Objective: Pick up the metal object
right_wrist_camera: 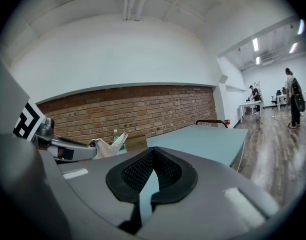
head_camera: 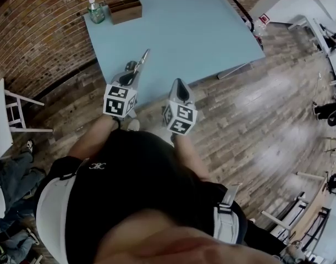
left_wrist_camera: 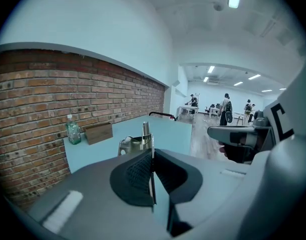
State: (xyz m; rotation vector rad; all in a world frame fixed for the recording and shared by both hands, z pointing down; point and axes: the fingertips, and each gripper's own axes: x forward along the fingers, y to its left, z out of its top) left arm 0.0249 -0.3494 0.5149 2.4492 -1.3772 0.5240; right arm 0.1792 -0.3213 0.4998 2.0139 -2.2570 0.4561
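Observation:
A slim shiny metal object (head_camera: 139,64) sticks forward out of my left gripper (head_camera: 129,79), above the near edge of the light blue table (head_camera: 195,32). The left gripper view shows the black pads (left_wrist_camera: 137,174) pressed on the object's thin flat part, with its round metal end (left_wrist_camera: 144,134) beyond the tips. My right gripper (head_camera: 180,88) hovers beside it to the right, over the table's near edge. Its pads (right_wrist_camera: 137,171) meet at the tips with nothing between them.
A green-tinted bottle (head_camera: 95,11) and a brown wooden box (head_camera: 126,10) stand at the table's far left corner by the brick wall. A black chair back (head_camera: 236,4) is at the table's far right. A white chair (head_camera: 19,111) stands left on the wooden floor.

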